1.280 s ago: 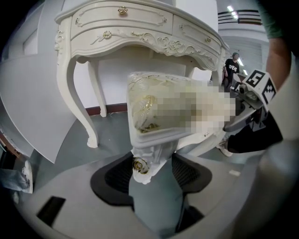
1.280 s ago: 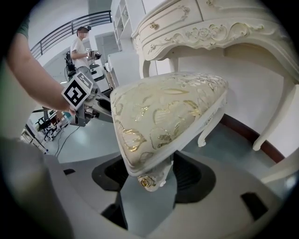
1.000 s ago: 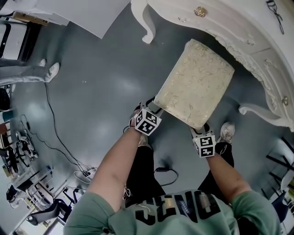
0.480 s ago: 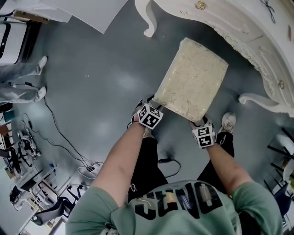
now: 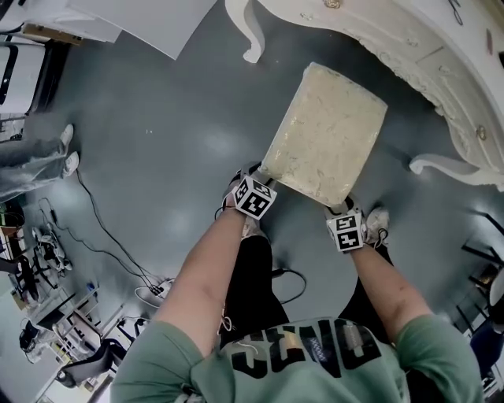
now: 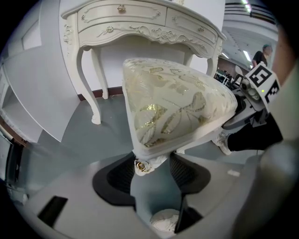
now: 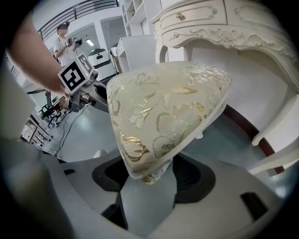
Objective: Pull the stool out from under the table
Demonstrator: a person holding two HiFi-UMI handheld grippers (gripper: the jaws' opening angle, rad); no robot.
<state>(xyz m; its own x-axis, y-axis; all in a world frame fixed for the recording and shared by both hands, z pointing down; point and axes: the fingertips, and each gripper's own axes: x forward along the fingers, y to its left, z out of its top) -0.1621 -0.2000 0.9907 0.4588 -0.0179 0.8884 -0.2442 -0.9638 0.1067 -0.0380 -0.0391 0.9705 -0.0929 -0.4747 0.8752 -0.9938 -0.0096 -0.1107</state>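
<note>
The stool (image 5: 323, 134) has a cream cushion with gold leaf print and stands on the grey floor, just clear of the white carved table (image 5: 441, 71). My left gripper (image 5: 264, 178) holds its near left corner; the jaws are closing, with the rosette-topped leg (image 6: 142, 165) pressed between the pads. My right gripper (image 5: 340, 208) is shut on the near right corner (image 7: 149, 177). In the left gripper view the cushion (image 6: 173, 102) fills the middle, with the table (image 6: 140, 23) behind it. The right gripper view shows the cushion (image 7: 168, 107) and the left gripper's marker cube (image 7: 77, 74).
The table's curved legs stand at the back left (image 5: 250, 39) and at the right (image 5: 449, 169). A white board (image 5: 150, 24) lies at the top left. Cables (image 5: 94, 228) and a power strip (image 5: 153, 293) trail over the floor at left, near another person's shoes (image 5: 67, 153).
The stool and both grippers have come a little further away from the table, toward me. Both grips stay on the near corners.
</note>
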